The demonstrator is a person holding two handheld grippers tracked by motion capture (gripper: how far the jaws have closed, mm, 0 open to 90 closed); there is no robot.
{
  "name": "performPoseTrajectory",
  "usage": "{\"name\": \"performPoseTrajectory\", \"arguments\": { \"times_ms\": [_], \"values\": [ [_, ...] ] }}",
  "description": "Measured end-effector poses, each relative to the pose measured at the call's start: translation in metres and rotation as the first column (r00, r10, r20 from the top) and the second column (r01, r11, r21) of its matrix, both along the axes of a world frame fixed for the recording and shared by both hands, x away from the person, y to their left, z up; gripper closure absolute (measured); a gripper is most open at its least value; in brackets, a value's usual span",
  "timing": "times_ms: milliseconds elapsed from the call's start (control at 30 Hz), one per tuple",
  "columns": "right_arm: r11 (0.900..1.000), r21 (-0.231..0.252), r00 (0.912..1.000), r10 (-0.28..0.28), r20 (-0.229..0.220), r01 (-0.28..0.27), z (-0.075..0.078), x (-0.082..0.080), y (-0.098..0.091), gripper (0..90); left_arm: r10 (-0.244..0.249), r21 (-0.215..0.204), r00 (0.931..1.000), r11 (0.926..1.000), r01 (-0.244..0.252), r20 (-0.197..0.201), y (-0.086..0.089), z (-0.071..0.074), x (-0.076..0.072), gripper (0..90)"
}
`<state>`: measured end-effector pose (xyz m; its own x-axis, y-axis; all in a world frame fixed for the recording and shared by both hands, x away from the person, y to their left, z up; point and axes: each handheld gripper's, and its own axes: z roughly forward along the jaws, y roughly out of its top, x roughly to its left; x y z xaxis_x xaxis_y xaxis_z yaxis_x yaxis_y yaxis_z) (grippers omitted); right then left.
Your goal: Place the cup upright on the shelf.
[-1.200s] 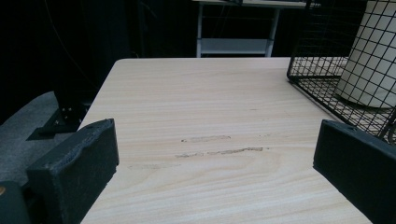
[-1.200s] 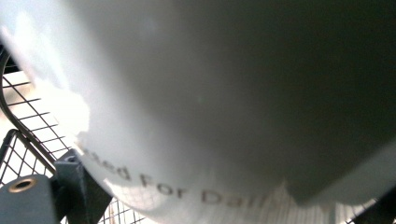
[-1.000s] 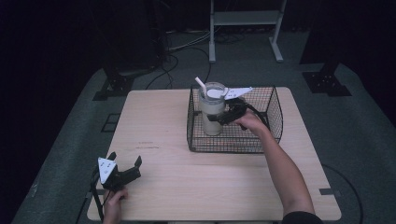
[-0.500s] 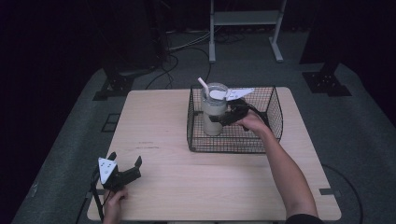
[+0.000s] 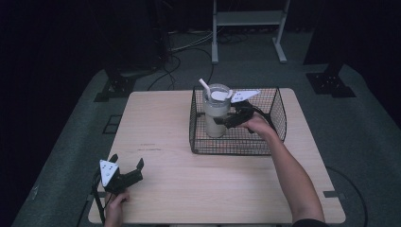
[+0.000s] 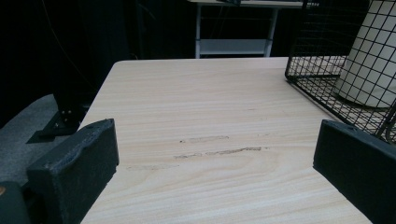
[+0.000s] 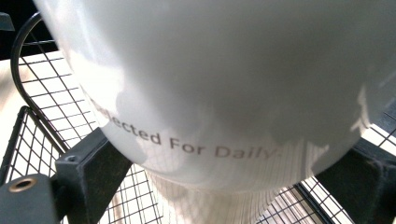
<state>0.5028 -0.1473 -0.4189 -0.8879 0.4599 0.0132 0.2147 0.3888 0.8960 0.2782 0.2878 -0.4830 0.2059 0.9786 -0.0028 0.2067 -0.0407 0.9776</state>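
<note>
One tall cream tumbler (image 5: 216, 115) with a lid and straw stands upright inside the black wire basket (image 5: 279, 124), toward its left wall, and the right gripper (image 5: 226, 121) reaches into the basket with its jaws clamped against the tumbler's sides. Whether the cup is being lifted out or set down cannot be told, but I judge the hold made and the carrying or letting go not yet done. Well apart from the basket, near the table (image 5: 161, 118)'s front left corner, the left gripper (image 5: 126, 163) rests with jaws spread, grasping nothing.
</note>
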Motion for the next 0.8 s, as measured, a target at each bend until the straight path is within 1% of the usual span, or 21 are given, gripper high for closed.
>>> {"name": "performPoseTrajectory", "arguments": {
  "times_ms": [233, 533, 600, 800],
  "values": [
    [1.0000, -0.003, 1.0000, -0.007, 0.003, 0.007, 0.000, -0.002, -0.003, 7.5, 0.000, 0.001, 1.0000, 1.0000, 0.000, 0.000, 0.000, 0.000, 0.000, 0.0],
    [0.9997, -0.004, 0.9998, -0.022, -0.001, 0.022, 0.003, -0.007, -0.013, 7.8, -0.001, 0.003, 1.0000, 1.0000, 0.001, 0.000, 0.000, 0.000, 0.000, 0.0],
    [0.9996, -0.006, 0.9996, -0.027, 0.002, 0.027, 0.006, -0.008, -0.017, 7.8, -0.001, 0.003, 1.0000, 1.0000, 0.001, 0.000, 0.000, 0.000, 0.000, 0.0],
    [0.9994, -0.011, 0.9995, -0.032, -0.006, 0.032, 0.011, -0.012, -0.024, 7.8, -0.001, 0.005, 1.0000, 1.0000, 0.001, -0.001, -0.001, 0.000, 0.000, 0.0]
  ]
}}
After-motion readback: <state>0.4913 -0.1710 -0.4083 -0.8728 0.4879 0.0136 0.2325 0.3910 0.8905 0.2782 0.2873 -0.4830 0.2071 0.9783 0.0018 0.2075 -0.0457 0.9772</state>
